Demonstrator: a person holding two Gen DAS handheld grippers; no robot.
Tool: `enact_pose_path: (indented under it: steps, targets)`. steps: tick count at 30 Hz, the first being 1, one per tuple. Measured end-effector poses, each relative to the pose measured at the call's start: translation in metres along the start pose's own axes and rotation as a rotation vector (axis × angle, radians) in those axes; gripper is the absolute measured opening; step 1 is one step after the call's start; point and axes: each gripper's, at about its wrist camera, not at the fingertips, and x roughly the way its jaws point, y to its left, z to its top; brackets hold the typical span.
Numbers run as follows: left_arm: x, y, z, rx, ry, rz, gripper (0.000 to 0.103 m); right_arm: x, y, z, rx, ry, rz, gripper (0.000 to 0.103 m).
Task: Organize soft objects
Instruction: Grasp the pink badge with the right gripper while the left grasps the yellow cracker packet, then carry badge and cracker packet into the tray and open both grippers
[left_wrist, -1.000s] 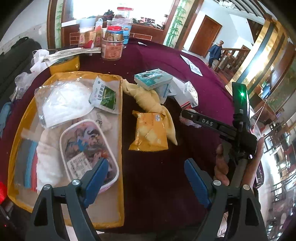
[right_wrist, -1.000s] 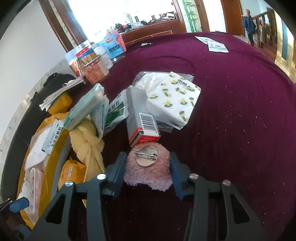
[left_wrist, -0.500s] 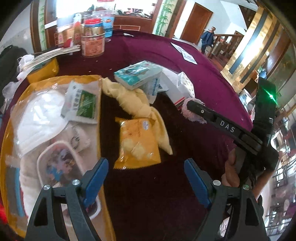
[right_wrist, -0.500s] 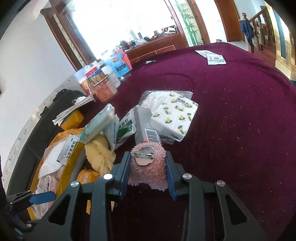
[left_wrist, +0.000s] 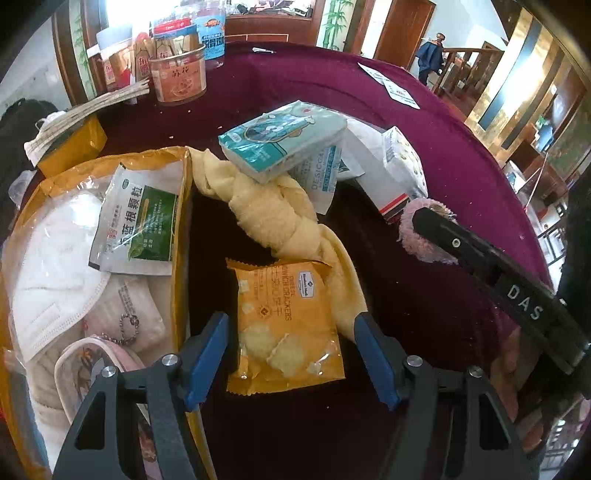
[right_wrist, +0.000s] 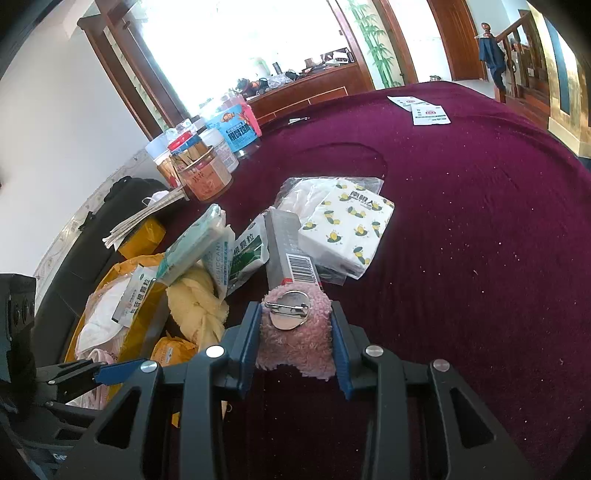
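An orange cracker packet (left_wrist: 284, 317) lies flat on the maroon tablecloth. My left gripper (left_wrist: 291, 350) hangs over its near end with a blue pad on each side. The jaws are closing and there is still a small gap on both sides. A twisted yellow cloth (left_wrist: 273, 210) runs from behind the packet toward the yellow mesh bag (left_wrist: 179, 236), which holds a face mask, sachets and a pink pouch. My right gripper (right_wrist: 295, 332) is shut on a pink fluffy brooch (right_wrist: 295, 343) with its metal pin facing up. The brooch (left_wrist: 417, 236) also shows at the right of the left wrist view.
Behind the cloth lie a teal tissue pack (left_wrist: 280, 140), a desiccant sachet, a grey barcode box (right_wrist: 291, 251) and a lemon-print tissue pack (right_wrist: 347, 229). Jars (left_wrist: 179, 77) and chopsticks stand at the far left. Bare tablecloth (right_wrist: 480, 258) spreads to the right.
My left gripper has moved right from over the bag to the cracker packet, come lower, and its jaws have narrowed. The right gripper has squeezed the pink brooch a little tighter.
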Motion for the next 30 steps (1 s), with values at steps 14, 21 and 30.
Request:
enact_pose_path:
  steps: [14,21,30]
  targets:
    - [0.0,0.003,-0.01,-0.019,0.009,-0.011,0.048,-0.001,-0.001,-0.001,0.0,0.003,-0.004,0.035]
    - [-0.019,0.004,-0.033,-0.058,-0.007,-0.056,0.048,-0.002,0.0,-0.001,-0.004,-0.002,-0.001,0.035]
    - [-0.04,0.001,-0.053,-0.094,-0.04,-0.14,0.048,-0.008,0.003,-0.001,-0.017,-0.034,0.021,0.035]
